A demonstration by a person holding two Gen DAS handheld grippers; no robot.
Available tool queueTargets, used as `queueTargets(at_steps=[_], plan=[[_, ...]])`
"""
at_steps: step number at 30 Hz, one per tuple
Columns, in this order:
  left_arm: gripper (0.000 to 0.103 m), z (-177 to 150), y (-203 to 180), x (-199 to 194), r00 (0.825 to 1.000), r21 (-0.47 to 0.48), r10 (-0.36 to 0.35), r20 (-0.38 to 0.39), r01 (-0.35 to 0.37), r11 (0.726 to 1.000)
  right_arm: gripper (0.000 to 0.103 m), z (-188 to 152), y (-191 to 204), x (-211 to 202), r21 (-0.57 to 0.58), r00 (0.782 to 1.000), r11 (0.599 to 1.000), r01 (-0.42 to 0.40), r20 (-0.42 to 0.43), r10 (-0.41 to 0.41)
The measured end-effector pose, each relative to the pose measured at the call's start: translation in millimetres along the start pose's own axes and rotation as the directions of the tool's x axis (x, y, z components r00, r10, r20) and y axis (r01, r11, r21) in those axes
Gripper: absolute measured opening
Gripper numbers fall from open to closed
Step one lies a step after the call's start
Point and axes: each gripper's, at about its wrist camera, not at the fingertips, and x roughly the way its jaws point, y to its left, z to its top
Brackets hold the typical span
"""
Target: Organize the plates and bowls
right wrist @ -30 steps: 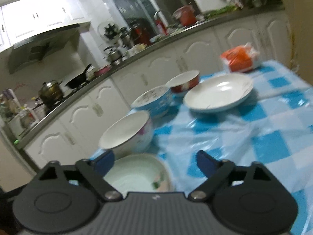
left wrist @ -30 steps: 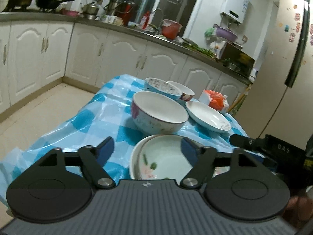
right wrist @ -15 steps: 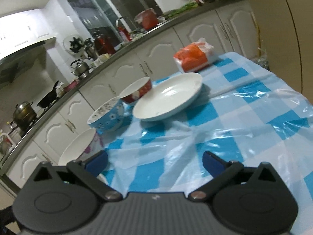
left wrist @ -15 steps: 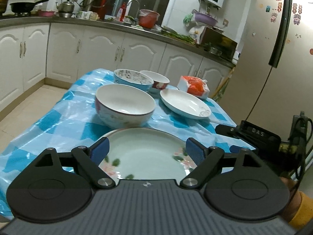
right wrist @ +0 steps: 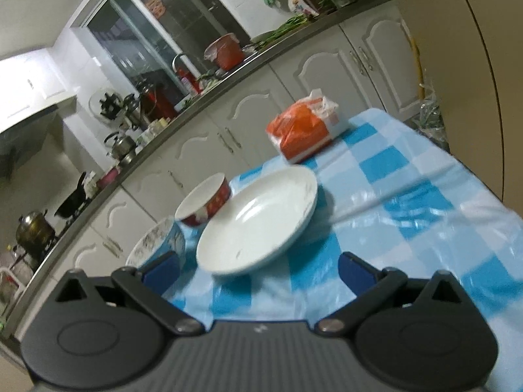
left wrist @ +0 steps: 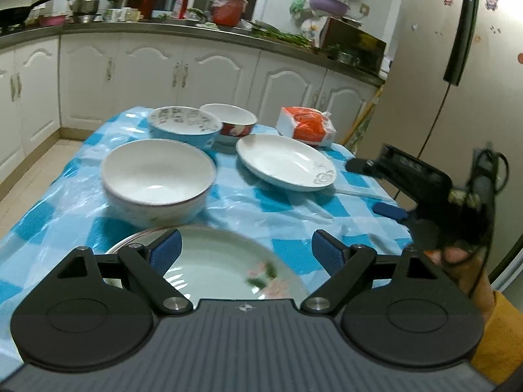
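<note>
Right gripper (right wrist: 258, 269) spread wider; nothing between.

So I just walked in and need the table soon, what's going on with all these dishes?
A person holds a gripper in each hand over a table of crockery, sorting plates and bowls. Both are open and hold nothing. The left gripper hovers over the flowered green plate at the near edge. The right gripper, whose jaws have just been opening, points at the white plate. The big white bowl, blue bowl and red bowl stand unstacked.
</note>
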Motion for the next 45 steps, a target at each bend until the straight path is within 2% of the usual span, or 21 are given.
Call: queueTargets(at_steps=[7,12,18,23,25,27,30,32,36,38,40,42,45], plan=[[0.103,29.2,-16.9,29.4,1.000,0.010,0.001,-0.019,-0.001,1.000,0.100,22.2,-17.8,23.1,0.069,1.000,0.998,0.002,0.017,-0.003],[0.103,54.7,-26.5,60.9,0.999,-0.003,0.025,-0.022,-0.025,1.000,0.089,32.7,-31.5,38.2,0.168,1.000,0.986,-0.008,0.010,0.006],[0.103,80.1,-28.4,112.0,0.997,-0.009,0.054,-0.062,-0.055,0.998,0.085,39.1,-40.5,49.9,0.225,0.999,0.973,-0.044,0.038,0.036],[0.091,95.5,-30.9,159.6,0.992,-0.020,0.095,-0.079,-0.097,0.995,0.073,36.9,-49.3,59.3,0.249,0.998,0.966,-0.065,0.031,0.059],[0.079,95.3,-27.6,175.1,0.988,-0.027,0.122,-0.091,-0.124,0.992,0.071,35.8,-51.5,60.7,0.256,0.997,0.964,-0.076,0.029,0.071],[0.073,95.9,-24.1,190.2,0.986,-0.038,0.131,-0.104,-0.136,0.990,0.068,34.3,-53.3,61.6,0.265,0.995,0.959,-0.096,0.030,0.091],[0.066,96.8,-24.1,207.6,0.982,-0.035,0.148,-0.116,-0.152,0.988,0.067,32.2,-55.1,63.9,0.268,0.994,0.957,-0.111,0.023,0.109],[0.065,98.5,-22.3,215.2,0.981,-0.033,0.156,-0.112,-0.161,0.986,0.066,31.7,-55.7,64.9,0.270,0.993,0.956,-0.118,0.019,0.117],[0.059,98.3,-18.1,231.2,0.975,-0.024,0.187,-0.117,-0.191,0.981,0.066,31.0,-54.2,64.6,0.264,0.990,0.955,-0.138,0.022,0.136],[0.054,99.4,-16.8,239.6,0.975,-0.021,0.189,-0.118,-0.193,0.981,0.067,30.0,-53.8,66.1,0.270,0.989,0.952,-0.148,0.017,0.149],[0.044,100.0,-13.1,246.6,0.974,-0.026,0.188,-0.125,-0.193,0.981,0.067,29.2,-54.0,67.2,0.273,0.989,0.951,-0.147,0.011,0.150],[0.038,101.3,-11.7,252.6,0.973,-0.025,0.192,-0.126,-0.196,0.980,0.071,29.0,-55.1,68.3,0.283,0.987,0.946,-0.159,0.011,0.163],[0.037,101.0,-10.1,259.4,0.972,-0.015,0.194,-0.130,-0.198,0.980,0.079,28.5,-56.5,71.3,0.298,0.982,0.937,-0.182,-0.001,0.191]])
